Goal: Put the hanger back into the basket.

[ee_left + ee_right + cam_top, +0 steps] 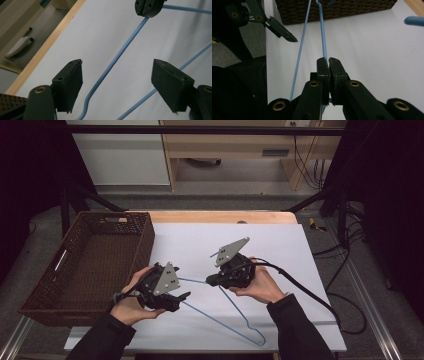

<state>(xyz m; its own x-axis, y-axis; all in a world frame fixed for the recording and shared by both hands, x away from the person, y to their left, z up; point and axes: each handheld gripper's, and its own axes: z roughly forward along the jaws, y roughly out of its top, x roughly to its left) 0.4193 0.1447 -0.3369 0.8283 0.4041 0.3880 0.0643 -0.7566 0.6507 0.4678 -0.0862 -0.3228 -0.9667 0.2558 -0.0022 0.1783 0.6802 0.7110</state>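
White tabletop [280,245]; thin blue wire hanger [225,322]; woven basket [75,270].

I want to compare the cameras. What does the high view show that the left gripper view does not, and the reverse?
High view alone: the brown wicker basket's open inside, both hands, and the hanger's hook.

Left gripper view alone: a close look at the left gripper, its jaws apart on either side of a wire without touching it.

Both: the blue wire hanger, the white table surface, and the right gripper shut on the hanger.
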